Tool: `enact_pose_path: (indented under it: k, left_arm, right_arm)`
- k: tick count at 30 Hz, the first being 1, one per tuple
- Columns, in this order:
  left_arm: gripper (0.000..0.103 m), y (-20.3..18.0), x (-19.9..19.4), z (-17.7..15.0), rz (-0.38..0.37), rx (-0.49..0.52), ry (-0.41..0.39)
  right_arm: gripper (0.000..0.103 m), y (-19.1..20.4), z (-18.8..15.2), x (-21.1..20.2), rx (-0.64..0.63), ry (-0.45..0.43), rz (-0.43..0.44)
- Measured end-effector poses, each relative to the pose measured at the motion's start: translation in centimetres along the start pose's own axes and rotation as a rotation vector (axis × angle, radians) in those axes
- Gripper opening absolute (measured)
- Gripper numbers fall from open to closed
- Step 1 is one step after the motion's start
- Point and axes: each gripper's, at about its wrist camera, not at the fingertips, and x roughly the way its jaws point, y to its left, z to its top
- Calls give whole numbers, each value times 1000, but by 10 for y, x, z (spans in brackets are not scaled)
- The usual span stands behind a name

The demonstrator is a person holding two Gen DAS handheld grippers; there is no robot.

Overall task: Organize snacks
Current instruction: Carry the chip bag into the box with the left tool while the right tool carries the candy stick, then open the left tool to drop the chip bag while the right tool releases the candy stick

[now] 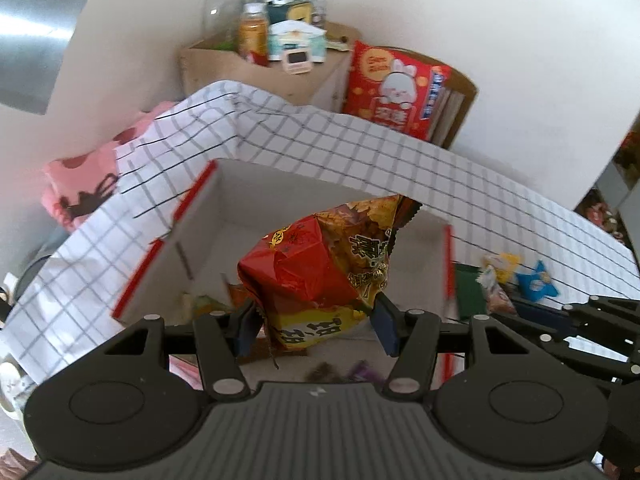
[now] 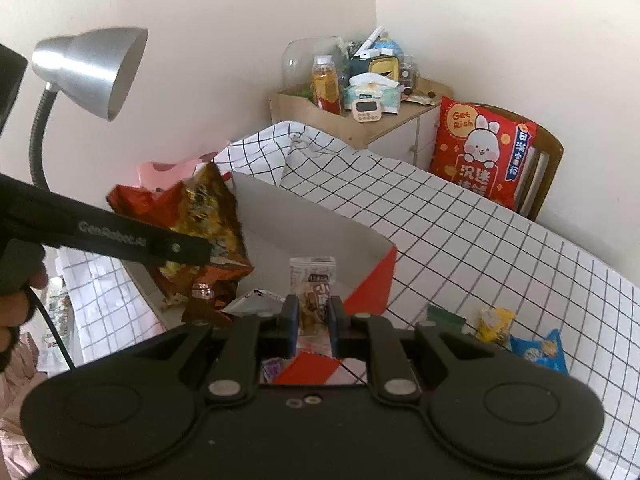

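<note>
Both bags over box (rim close).

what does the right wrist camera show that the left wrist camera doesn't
Only the right wrist view: a silver desk lamp and the small snack packet held in the right gripper. Only the left wrist view: the left gripper from behind, closed on the big red chip bag. Both: that bag, the white and red box, the checked cloth, the red rabbit cushion.
</note>
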Motion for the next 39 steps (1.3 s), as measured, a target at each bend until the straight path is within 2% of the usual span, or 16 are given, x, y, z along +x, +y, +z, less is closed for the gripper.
enact_pose_path:
  k: [11,23,28,32,39]
  left_arm:
    - [57,48,48,16,118,-65,68]
    - [58,60,101,28,185,-51,163]
    - [58,62,116,31,186,-55,209]
    - [59,59,120,30,198,-39,212]
    - [62,59,123,30,216,-44,219]
  right_arm:
    - [13,15,15,65,-31,85,-27]
    - [14,17,18,122,-43,173,-43]
    - [14,23,14,134,-72,208,-43]
    - [15,23,11,141,-89,220,-56]
    - [24,24,11,142,-102,228,-63]
